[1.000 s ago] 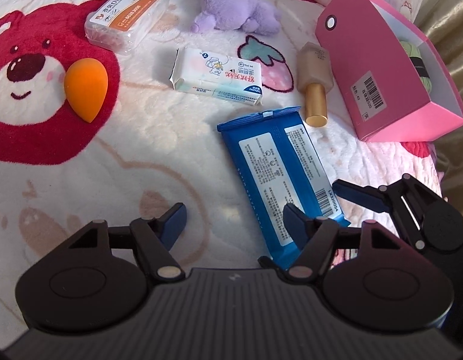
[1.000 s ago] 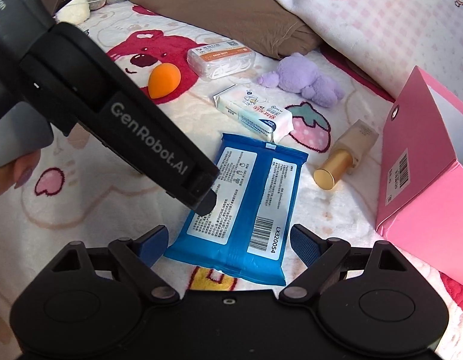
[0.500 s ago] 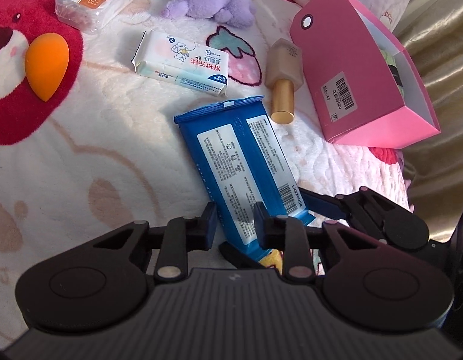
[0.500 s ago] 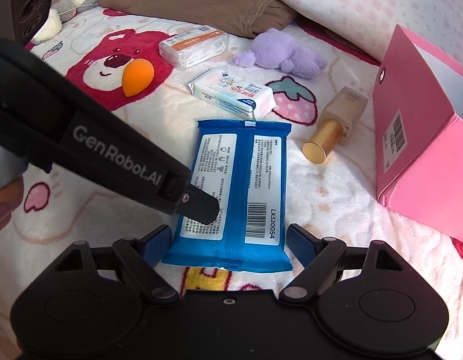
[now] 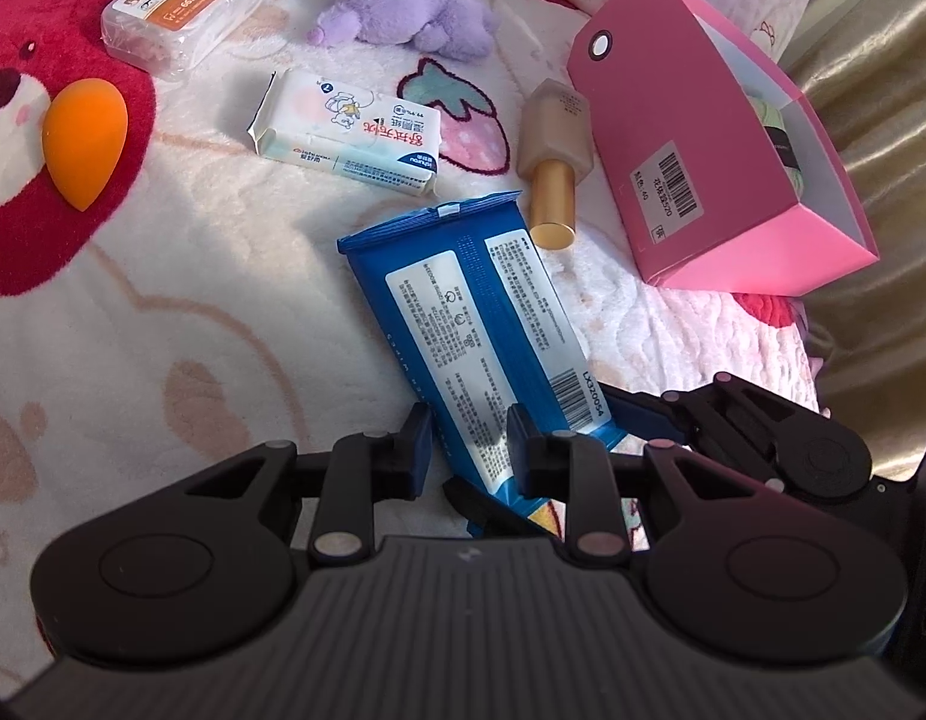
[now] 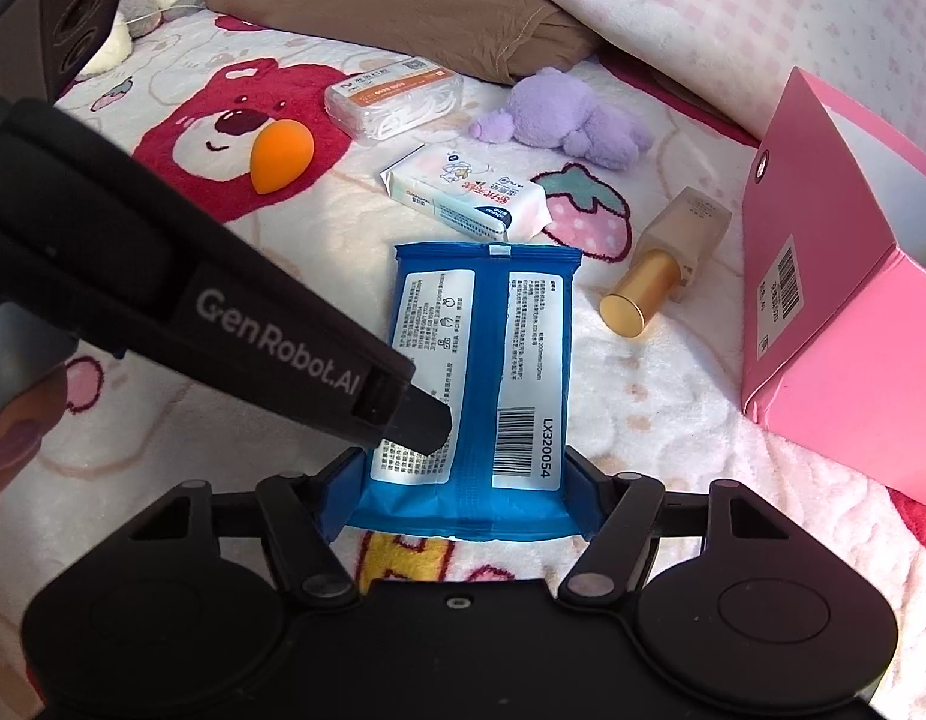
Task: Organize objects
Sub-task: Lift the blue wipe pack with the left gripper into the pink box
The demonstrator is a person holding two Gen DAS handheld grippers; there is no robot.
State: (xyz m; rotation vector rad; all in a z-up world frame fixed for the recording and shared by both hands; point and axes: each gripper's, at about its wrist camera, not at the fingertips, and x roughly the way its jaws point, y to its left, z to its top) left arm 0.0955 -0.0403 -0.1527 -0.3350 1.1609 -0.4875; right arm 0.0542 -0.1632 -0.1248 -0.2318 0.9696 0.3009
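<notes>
A flat blue plastic wipes packet (image 6: 480, 384) lies on the bear-print blanket (image 6: 643, 396) — the left gripper (image 5: 469, 450) pinches its near end, while the right gripper (image 6: 460, 495) is closing around that end.

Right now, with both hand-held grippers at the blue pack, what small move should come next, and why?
Probably let the right hand-held gripper finish closing on the blue pack: its jaws are closing on the pack's near end, while the left hand-held gripper is shut on one edge.

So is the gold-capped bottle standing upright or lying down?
Lying down. The gold-capped bottle rests on its side on the blanket, cap toward the camera, beside the pink box.
</notes>
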